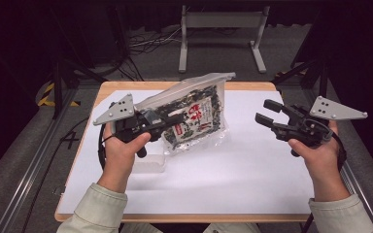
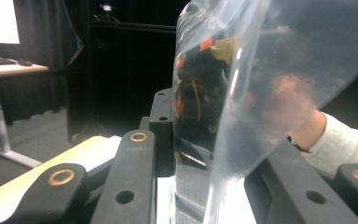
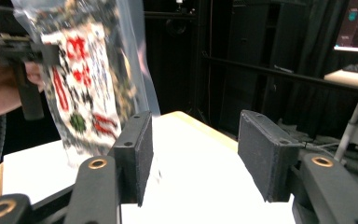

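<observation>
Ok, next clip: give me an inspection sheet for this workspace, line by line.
Surface: wooden table under a white sheet.
Job's things: clear bag of dark dried food with a red and white label, held up off the sheet.
Clutter: a small clear item on the sheet below the left hand; cannot tell what it is.
Grippers: left gripper shut on the bag; right gripper open, apart from the bag.
Cables: black cable at the left wrist; more cables on the floor.
Surroundings: metal stand, dark room.

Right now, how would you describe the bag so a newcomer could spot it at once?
Start at the white-topped table, then go to the left gripper above its far left part. Clamped in its jaws is the bag: clear plastic, packed with dark dried bits, with a white label printed in red.
</observation>
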